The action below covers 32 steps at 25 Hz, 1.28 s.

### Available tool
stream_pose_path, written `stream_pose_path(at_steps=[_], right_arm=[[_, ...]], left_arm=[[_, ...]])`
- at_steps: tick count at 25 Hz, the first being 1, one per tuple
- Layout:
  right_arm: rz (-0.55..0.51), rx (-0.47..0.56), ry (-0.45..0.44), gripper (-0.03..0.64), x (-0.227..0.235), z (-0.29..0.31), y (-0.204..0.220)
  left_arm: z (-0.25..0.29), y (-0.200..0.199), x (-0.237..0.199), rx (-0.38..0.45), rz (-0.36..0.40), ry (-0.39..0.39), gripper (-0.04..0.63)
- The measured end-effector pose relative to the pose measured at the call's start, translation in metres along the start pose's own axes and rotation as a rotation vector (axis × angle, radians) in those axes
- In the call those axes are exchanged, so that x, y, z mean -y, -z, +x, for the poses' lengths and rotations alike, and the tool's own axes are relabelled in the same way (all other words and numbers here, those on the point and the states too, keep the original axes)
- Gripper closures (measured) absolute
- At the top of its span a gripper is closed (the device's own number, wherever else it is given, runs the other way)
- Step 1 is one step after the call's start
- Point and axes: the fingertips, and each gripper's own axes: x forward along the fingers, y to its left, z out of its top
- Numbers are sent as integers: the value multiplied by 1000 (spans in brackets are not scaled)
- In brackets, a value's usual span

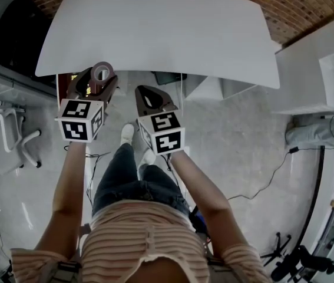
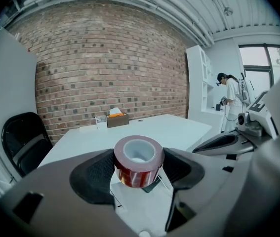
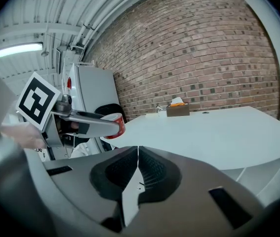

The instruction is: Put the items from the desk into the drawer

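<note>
L gripper (image 2: 140,172) is clamped on the tape roll (image 2: 138,159): pads press its sides, core hole up, so it sits steady w/o tipping. R gripper (image 3: 136,158) is pinched closed w/ nothing between the jaws. It's held just beside the L one, prob. kept free to work the drawer.

Both hang off the desk's (image 1: 167,34) near edge, by its near-left corner, over the floor. The tape is off the tabletop, so prob. mid-carry toward the drawer. Head view shows a dark gap w/ something orange under that corner, just past the L gripper; can't tell if that's the drawer.

Gripper views add what head view barely shows: a small brown box (image 2: 116,119) w/ orange contents at the tabletop's far edge, maybe next to go. L gripper view also catches a black chair (image 2: 23,142) off the left edge & a person (image 2: 231,100) far right by white shelves. R gripper view shows the roll side-on in the L jaws.
</note>
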Motion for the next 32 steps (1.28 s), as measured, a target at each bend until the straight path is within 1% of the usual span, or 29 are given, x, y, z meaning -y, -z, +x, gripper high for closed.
stream_pose_path(at_steps=[7, 13, 18, 23, 32], right_arm=[[-13, -23, -30, 598, -20, -1, 8], [-30, -36, -38, 600, -40, 17, 14], [-36, -65, -34, 600, -74, 42, 21], [-46, -89, -23, 598, -116, 79, 27], [2, -142, 24, 598, -181, 134, 35]], left_arm=[[-21, 16, -6, -3, -21, -21, 293], [-35, 30, -33, -5, -36, -33, 293], [-50, 53, -68, -19, -47, -22, 293], [-65, 79, -113, -32, -57, 6, 293], [-88, 116, -192, -71, -62, 62, 293]])
